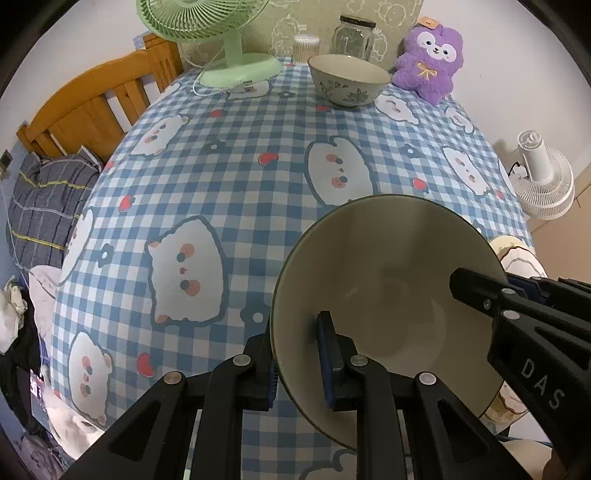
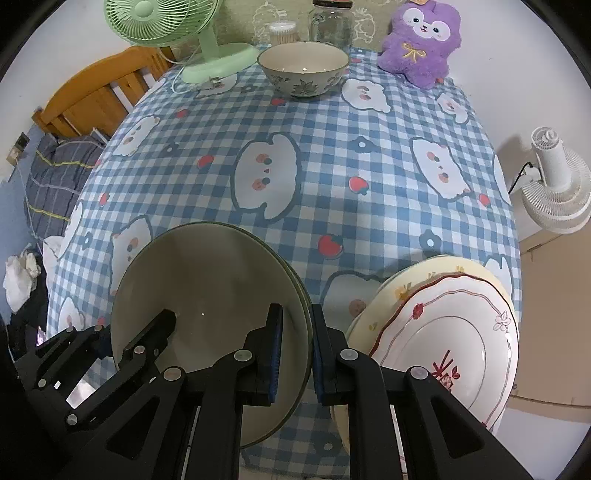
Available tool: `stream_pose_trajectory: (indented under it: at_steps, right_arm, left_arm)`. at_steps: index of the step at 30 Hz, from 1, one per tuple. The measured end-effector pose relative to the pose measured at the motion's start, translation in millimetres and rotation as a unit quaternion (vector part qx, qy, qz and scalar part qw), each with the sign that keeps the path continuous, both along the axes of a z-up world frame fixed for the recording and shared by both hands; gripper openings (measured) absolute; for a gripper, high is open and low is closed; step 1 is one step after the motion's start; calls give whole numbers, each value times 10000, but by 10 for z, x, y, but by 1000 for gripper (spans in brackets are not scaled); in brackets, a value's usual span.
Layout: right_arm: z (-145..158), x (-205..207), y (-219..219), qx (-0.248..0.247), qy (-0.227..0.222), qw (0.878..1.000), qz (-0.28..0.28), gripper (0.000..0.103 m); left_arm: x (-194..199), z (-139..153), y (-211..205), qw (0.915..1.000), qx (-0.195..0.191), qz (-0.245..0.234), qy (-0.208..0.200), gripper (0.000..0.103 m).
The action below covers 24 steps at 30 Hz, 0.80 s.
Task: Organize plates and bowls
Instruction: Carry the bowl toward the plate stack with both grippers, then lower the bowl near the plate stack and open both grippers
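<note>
A large cream bowl (image 1: 388,266) with a dark rim hangs tilted just above the checked tablecloth (image 1: 229,177), held from both sides. My left gripper (image 1: 295,332) is shut on its left rim, one finger inside and one outside. My right gripper (image 2: 295,314) is shut on the opposite rim of the same bowl (image 2: 207,280). Each gripper shows in the other's view: the right gripper (image 1: 495,284) and the left gripper (image 2: 129,332). A white plate with red trim (image 2: 450,332) lies on a cream flowered plate (image 2: 417,273) just right of the bowl. A second, flower-patterned bowl (image 2: 303,70) stands at the table's far side.
At the back stand a green fan (image 2: 207,48), a glass jar (image 2: 330,26), a tub of cotton swabs (image 2: 282,33) and a purple plush toy (image 2: 421,44). A white fan (image 2: 557,184) stands off the table's right edge. A wooden bed frame (image 1: 96,107) is to the left.
</note>
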State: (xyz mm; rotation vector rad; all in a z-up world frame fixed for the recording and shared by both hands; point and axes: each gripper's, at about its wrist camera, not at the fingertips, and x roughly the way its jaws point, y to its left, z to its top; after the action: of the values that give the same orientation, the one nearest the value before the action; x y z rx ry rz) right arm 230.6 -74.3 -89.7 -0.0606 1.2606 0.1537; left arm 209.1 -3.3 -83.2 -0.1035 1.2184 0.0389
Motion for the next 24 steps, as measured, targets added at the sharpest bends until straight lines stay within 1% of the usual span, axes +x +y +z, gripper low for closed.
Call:
stream_pose_trajectory:
  at_steps: [6,14,15,18,21,24]
  right_arm:
    - [-6,0,-3,-22,-48,10000,-75,17]
    - [-58,-13,-5,-175,-69,9997,-157,17]
    - [-59,-13,-6,-184,-66,9997,-156,17]
    - [-81,-8,-21,-114,15,9998,-181,18]
    - [-77,-15,-55,-17,90,9996,-260,18]
    - [-43,-28,-82,-3,140,9994,-321,18]
  left_arm:
    - [14,-37,1,10000,-46,7,42,17]
    - [10,-32,-16,10000,-3,9,-50,17]
    - [9,-33,-18,10000,3,12,-51,18]
    - [12,-15,-14,10000,2,10,-70,35]
    - [32,39,-5,9999,17,46,-146,40]
    - [46,43,12,9999,-16,59,-105,40]
